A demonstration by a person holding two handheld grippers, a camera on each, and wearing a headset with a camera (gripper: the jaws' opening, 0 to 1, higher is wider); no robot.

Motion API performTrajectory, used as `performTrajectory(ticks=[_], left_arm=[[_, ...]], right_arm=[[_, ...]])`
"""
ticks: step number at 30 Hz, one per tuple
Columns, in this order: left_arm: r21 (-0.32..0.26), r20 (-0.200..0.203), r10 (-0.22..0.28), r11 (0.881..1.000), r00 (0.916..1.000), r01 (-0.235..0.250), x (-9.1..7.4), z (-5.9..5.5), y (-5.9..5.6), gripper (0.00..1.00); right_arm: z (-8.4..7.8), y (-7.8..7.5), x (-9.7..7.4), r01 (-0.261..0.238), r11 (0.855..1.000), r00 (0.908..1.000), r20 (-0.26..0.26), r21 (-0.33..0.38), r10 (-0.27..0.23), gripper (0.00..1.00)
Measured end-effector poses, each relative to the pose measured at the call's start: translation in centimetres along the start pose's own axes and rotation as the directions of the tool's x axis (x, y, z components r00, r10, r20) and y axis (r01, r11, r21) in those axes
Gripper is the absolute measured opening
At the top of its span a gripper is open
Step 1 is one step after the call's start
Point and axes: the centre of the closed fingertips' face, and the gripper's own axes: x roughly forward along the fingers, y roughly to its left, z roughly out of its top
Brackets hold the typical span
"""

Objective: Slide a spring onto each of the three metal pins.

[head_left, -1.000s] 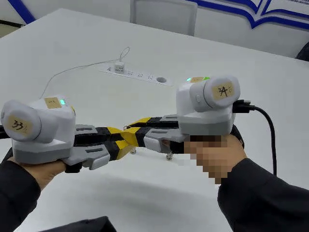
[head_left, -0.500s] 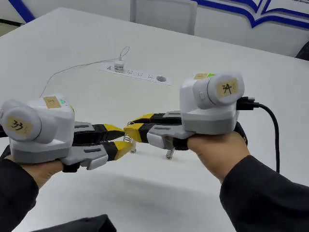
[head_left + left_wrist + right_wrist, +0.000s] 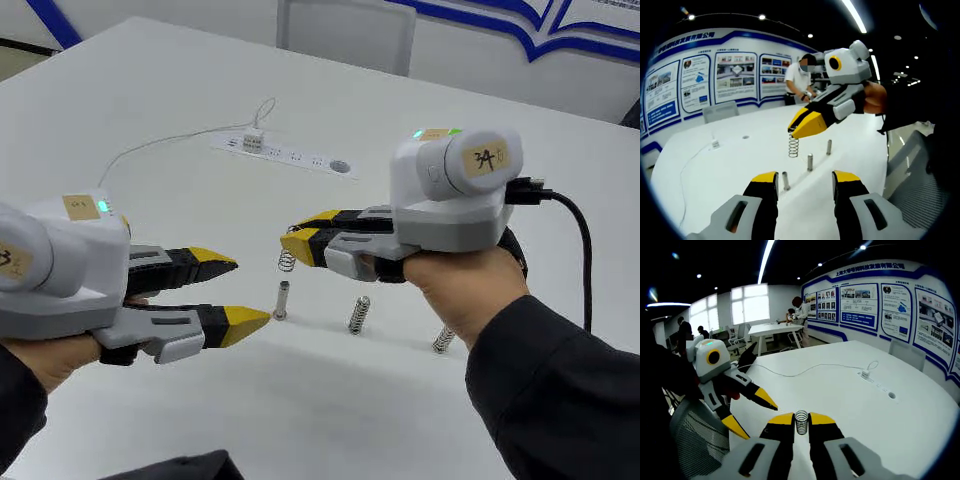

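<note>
Head view
Left gripper [image 3: 245, 291]: jaws spread wide, nothing between them, tips pointing toward the bare pin [image 3: 282, 299].
Right gripper [image 3: 293, 243]: jaws clamped on the top of a spring [image 3: 286, 261], which hangs above the bare pin without touching it.
Other pins: the second pin [image 3: 358, 315] and third pin [image 3: 443, 340] stand to the right on the white table [image 3: 150, 110], each with a coil around it.
Power strip [image 3: 290, 155]: lies well beyond the pins.

Left gripper view
Own jaws: apart, the bare pin [image 3: 785, 181] between them.
Right gripper [image 3: 801, 127]: enters from the right, with the spring [image 3: 793, 145] dangling from its tips.

Right gripper view
Own jaws: pressed together on the spring [image 3: 801, 421], which stands upright.
Left gripper [image 3: 757, 419]: to the left, gaping.
</note>
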Motion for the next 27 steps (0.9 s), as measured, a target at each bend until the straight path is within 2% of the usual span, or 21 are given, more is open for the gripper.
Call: performTrajectory(ticks=[4, 10, 15, 27], left_arm=[[-0.026, 0.020, 0.012, 1.000, 0.9997, -0.012, 0.0, -0.2, 0.0, 0.48], [-0.052, 0.013, 0.012, 0.999, 0.9998, -0.011, 0.7, -1.1, -0.4, 0.53], [-0.055, 0.015, 0.015, 0.998, 0.9998, -0.014, 0.7, -1.0, -0.4, 0.55], [-0.064, 0.000, -0.008, 0.998, 1.0000, 0.008, 1.2, -1.7, -0.8, 0.57]], right_arm=[[-0.7, -0.8, 1.0, 0.011, 1.000, 0.9998, -0.017, 0.008, -0.011, 0.12], [-2.3, -1.4, 2.6, 0.008, 1.000, 0.9978, -0.066, -0.024, -0.009, 0.12], [-3.7, -2.1, 3.5, 0.008, 1.000, 0.9960, -0.089, -0.010, -0.009, 0.12], [-4.9, -3.0, 4.3, 0.016, 1.000, 0.9961, -0.088, 0.025, -0.014, 0.12]])
